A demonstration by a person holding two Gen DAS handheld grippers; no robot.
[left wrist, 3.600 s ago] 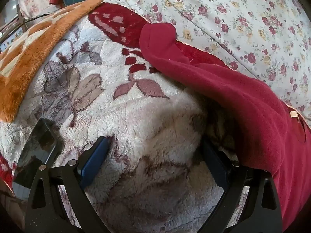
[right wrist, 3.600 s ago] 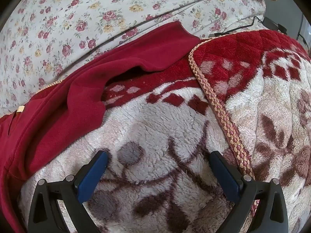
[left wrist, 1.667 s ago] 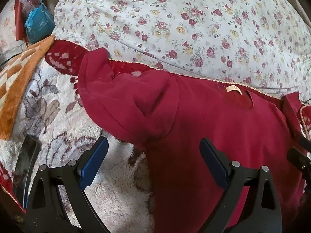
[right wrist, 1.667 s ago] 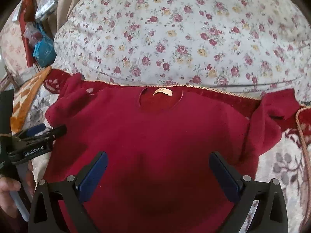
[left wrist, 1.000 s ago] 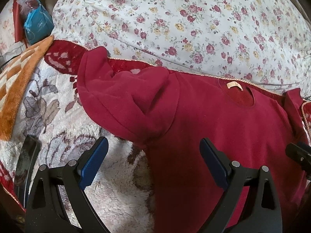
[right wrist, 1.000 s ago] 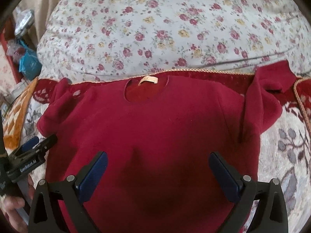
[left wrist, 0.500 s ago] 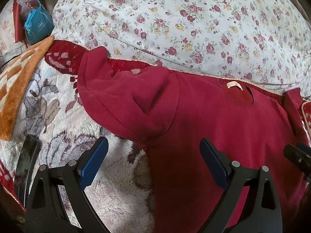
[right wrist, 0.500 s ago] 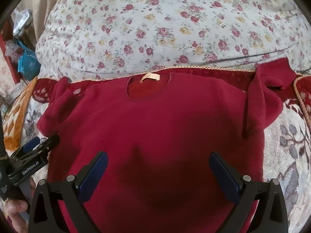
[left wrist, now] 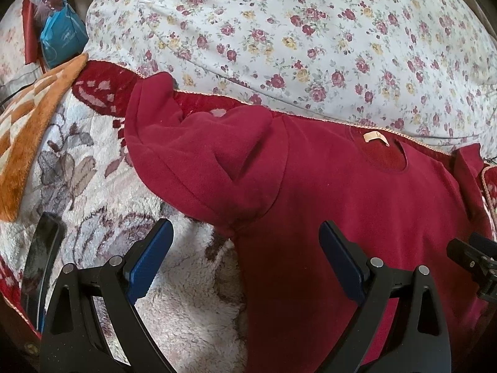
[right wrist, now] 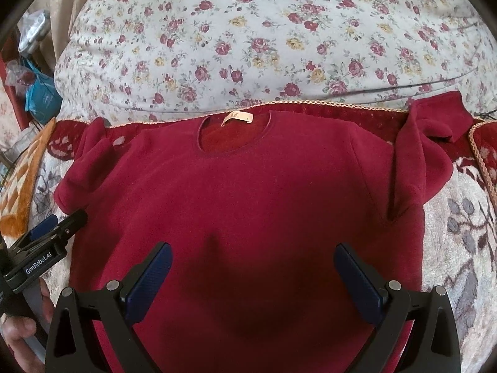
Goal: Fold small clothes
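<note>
Both tongs, left [left wrist: 245,258] and right [right wrist: 253,275], hover wide open and empty over a red sweater [right wrist: 248,192] spread flat, neckline up, on a plush floral blanket [left wrist: 102,192], seemingly ready for folding; sleeves lie bunched.

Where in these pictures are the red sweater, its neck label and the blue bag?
red sweater [right wrist: 248,192]: right wrist view, middle of the chest.
neck label [right wrist: 237,117]: right wrist view, centre of the pale tag inside the collar.
blue bag [left wrist: 62,42]: left wrist view, its front face.
</note>
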